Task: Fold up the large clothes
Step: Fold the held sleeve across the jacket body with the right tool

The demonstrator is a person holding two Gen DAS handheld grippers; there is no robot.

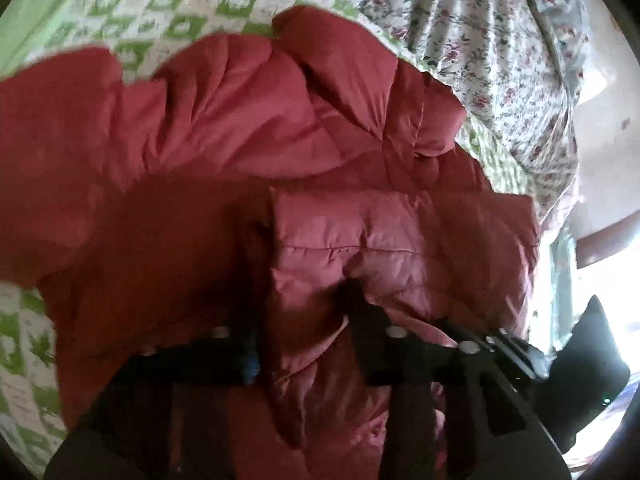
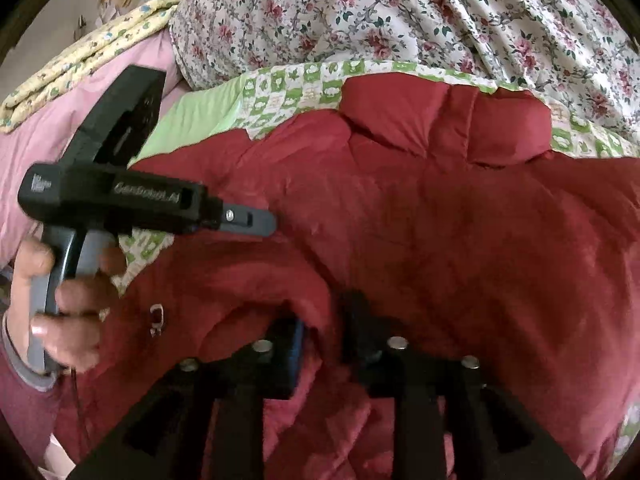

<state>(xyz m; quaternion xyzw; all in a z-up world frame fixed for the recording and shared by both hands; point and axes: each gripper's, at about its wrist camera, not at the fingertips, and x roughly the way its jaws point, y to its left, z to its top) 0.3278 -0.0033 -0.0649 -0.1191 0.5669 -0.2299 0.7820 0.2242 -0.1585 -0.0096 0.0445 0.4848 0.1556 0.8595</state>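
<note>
A large red padded jacket lies spread on a bed and fills both views. My left gripper has its two black fingers closed around a raised fold of the jacket's quilted fabric. My right gripper has its fingers closed on a bunched fold of the jacket. The left gripper's black body, held by a hand, also shows in the right wrist view at the left. A small metal zip pull hangs on the jacket below it.
The bed has a green and white patterned sheet. A bulky floral quilt is piled behind the jacket. A pink blanket and a yellow folded cover lie at the left.
</note>
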